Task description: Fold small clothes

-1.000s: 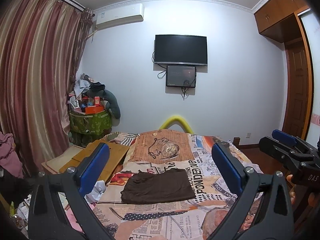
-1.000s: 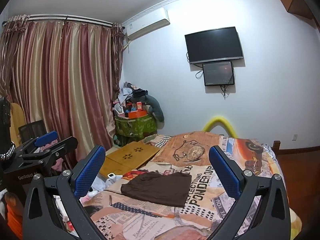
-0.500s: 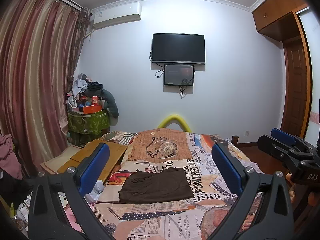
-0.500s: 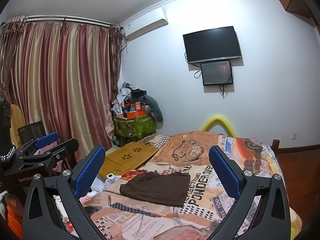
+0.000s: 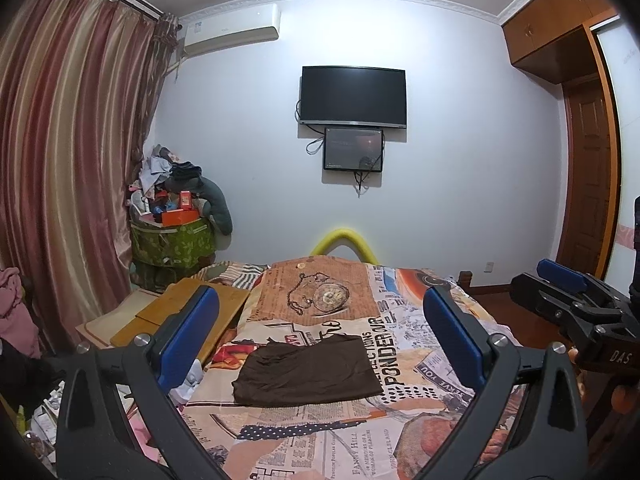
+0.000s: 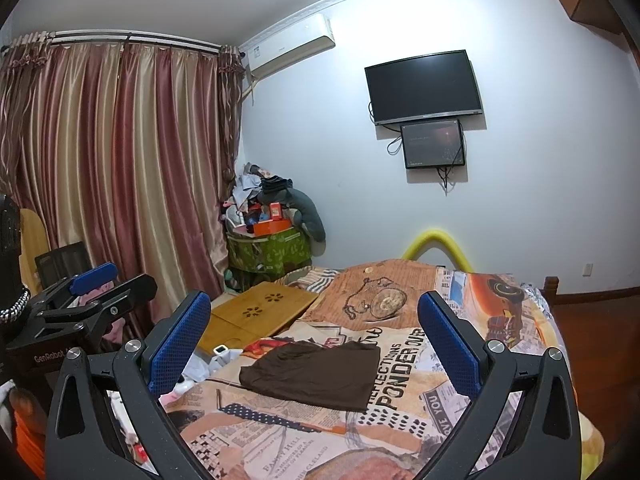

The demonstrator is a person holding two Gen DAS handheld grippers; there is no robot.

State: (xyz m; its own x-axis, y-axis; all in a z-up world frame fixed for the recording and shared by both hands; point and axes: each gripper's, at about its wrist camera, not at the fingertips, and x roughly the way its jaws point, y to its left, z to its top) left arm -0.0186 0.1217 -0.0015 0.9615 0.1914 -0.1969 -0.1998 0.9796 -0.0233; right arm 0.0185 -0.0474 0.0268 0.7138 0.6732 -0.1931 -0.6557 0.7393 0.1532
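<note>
**Both grippers held apart above the bed, brown garment lying flat**

A small dark brown garment [image 5: 308, 370] lies flat on the bed [image 5: 400, 420], on a bedspread printed with newspaper text and a pocket-watch picture. It sits near the middle of the bed, a little toward the left side, and nothing touches it.

The left gripper [image 5: 320, 344] hangs in the air above the near end of the bed, its blue-padded fingers [image 5: 188, 336] spread wide and holding nothing. The right gripper [image 6: 316, 344] is likewise raised with its fingers [image 6: 178, 344] spread wide and empty. In each wrist view the garment appears between the two fingers, well beyond their tips. Each gripper also shows at the edge of the other's view, to its own side of the bed.

A bamboo lap tray [image 6: 260, 312] rests on the left edge of the bed. Striped curtains [image 6: 120, 180] hang on the left wall, a green basket [image 5: 172, 244] piled with clutter stands in the corner, and a television [image 5: 354, 96] hangs on the far wall above a smaller screen [image 5: 353, 149].
</note>
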